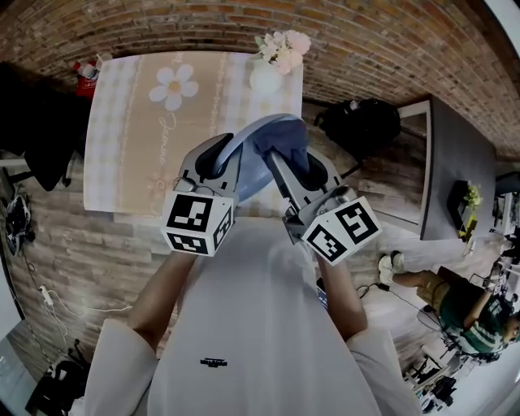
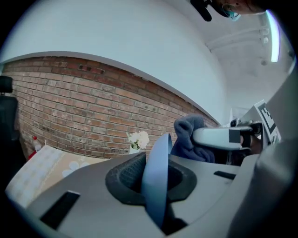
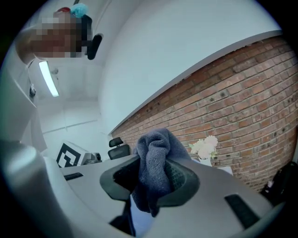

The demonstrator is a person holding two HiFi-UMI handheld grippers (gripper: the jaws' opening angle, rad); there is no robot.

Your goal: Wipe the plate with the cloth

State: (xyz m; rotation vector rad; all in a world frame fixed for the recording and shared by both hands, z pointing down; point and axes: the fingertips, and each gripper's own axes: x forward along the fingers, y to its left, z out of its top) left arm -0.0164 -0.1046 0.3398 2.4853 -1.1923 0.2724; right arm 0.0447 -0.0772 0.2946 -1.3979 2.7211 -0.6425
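Pale blue and turned on edge, the plate (image 2: 158,153) is being held up in the air in front of the person, above the near edge of the table (image 1: 122,175), and is not resting on anything. The left tool (image 2: 151,180) is gripping it by the rim, its two dark pads closing against either face of the plate so that the disc is standing upright between them and rising past the jaws. The right tool (image 3: 151,181) is clamping a dark blue cloth (image 3: 156,169), which is bunching up out of the jaws in a thick fold while a short tail is hanging below them. In the head view the cloth is pressing against the upper part of the plate's face on the person's right side, and the two tools are sitting close beside each other with their marker cubes nearest the body. The left gripper view is showing the same contact from the side, with the cloth lying just behind the plate's edge. The table is wearing a beige checked tablecloth (image 1: 203,93) printed with a white daisy. A white vase (image 1: 264,79) of pale flowers (image 1: 283,45) is standing at its far edge, and a red bottle (image 1: 85,77) is sitting at its far left corner. A black backpack (image 1: 361,122) is lying on the floor to the right of the table, against the brick wall (image 1: 162,24).
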